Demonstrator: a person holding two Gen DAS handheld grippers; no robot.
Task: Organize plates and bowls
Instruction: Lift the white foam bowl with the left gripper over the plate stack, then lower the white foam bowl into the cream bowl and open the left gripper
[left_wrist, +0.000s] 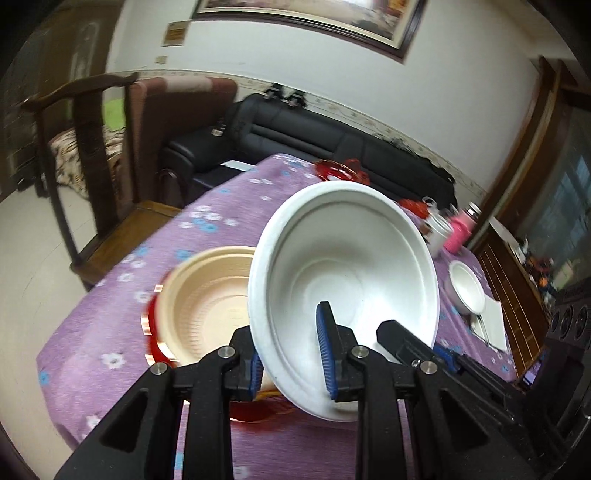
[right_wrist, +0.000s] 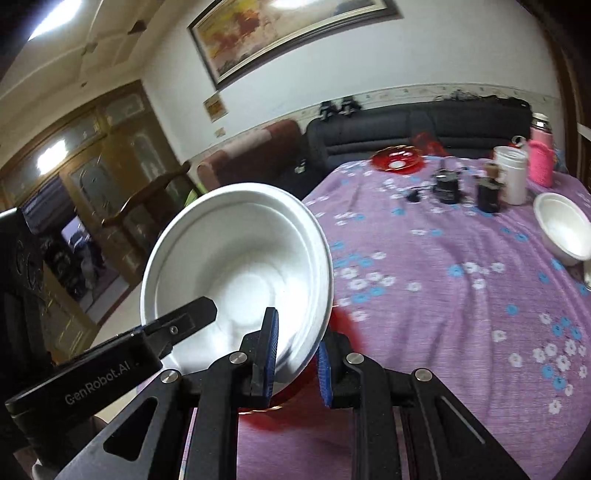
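A large white bowl (left_wrist: 343, 266) is held tilted above the purple table. My left gripper (left_wrist: 291, 362) is shut on its near-left rim. My right gripper (right_wrist: 295, 362) is shut on the opposite rim of the same bowl (right_wrist: 236, 266); its finger also shows in the left wrist view (left_wrist: 402, 339). Below it a beige bowl (left_wrist: 210, 302) sits in a red plate (left_wrist: 155, 332). A red plate (right_wrist: 397, 158) lies at the table's far end. A small white bowl (right_wrist: 561, 225) sits at the right.
A white cup (right_wrist: 511, 177), pink bottle (right_wrist: 541, 155) and two dark grinders (right_wrist: 487, 192) stand at the far right. A wooden chair (left_wrist: 92, 166) is at the table's left. A black sofa (right_wrist: 424, 125) lies behind. White napkins (left_wrist: 491, 325) lie near the small bowl.
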